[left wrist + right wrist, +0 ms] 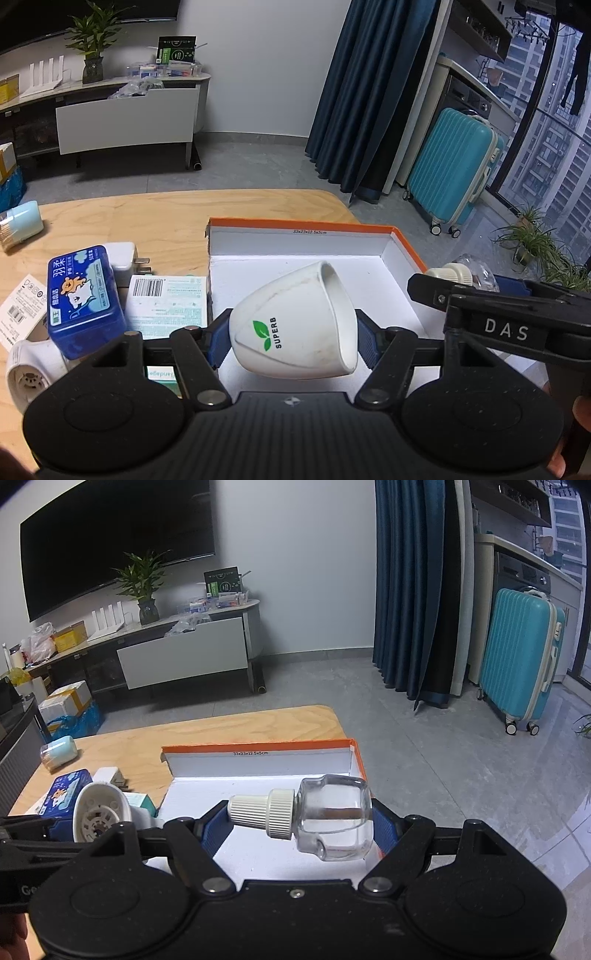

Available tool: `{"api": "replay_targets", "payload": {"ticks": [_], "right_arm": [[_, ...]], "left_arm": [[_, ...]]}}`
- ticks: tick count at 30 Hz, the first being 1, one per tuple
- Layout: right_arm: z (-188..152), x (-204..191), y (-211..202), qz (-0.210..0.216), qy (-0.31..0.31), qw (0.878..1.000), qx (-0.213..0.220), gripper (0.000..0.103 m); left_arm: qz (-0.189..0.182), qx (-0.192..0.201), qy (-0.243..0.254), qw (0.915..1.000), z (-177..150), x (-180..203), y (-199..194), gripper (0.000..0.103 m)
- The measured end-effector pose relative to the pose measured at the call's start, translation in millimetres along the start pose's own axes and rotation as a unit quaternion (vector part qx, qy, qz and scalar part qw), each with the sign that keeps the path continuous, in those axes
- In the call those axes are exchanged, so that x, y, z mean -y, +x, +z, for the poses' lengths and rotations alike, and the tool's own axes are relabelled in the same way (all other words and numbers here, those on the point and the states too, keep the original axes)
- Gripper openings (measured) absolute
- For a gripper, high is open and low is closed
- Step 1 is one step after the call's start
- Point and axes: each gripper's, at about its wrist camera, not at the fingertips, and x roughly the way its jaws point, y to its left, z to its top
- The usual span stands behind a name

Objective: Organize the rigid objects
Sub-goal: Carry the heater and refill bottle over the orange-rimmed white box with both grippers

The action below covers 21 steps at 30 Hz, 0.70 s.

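My left gripper [291,338] is shut on a white cup [295,321] with a green leaf logo and "SUPERB" on it. It holds the cup tilted on its side above the open orange-rimmed white box [402,240]. My right gripper [301,823] is shut on a clear glass bottle [332,819] with a white ribbed cap, held sideways over the same box [258,760]. The right gripper and bottle cap [452,273] show at the right in the left wrist view.
On the wooden table [147,218] left of the box lie a blue tin [83,295], a white plug adapter [125,254], a barcode box [166,302], a white round device [29,369] and a light blue container [24,221]. A teal suitcase [454,173] stands on the floor.
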Motion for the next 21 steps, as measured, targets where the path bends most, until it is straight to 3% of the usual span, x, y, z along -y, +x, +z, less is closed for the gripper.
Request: {"api": "replay_targets", "payload": {"ticks": [21], "right_arm": [[19.4, -5.5, 48.0, -0.001, -0.015, 1.0, -0.018, 0.092]], "left_arm": [[0.0, -0.021, 0.011, 0.9997, 4.6, 5.0, 29.1, 0.067]]}}
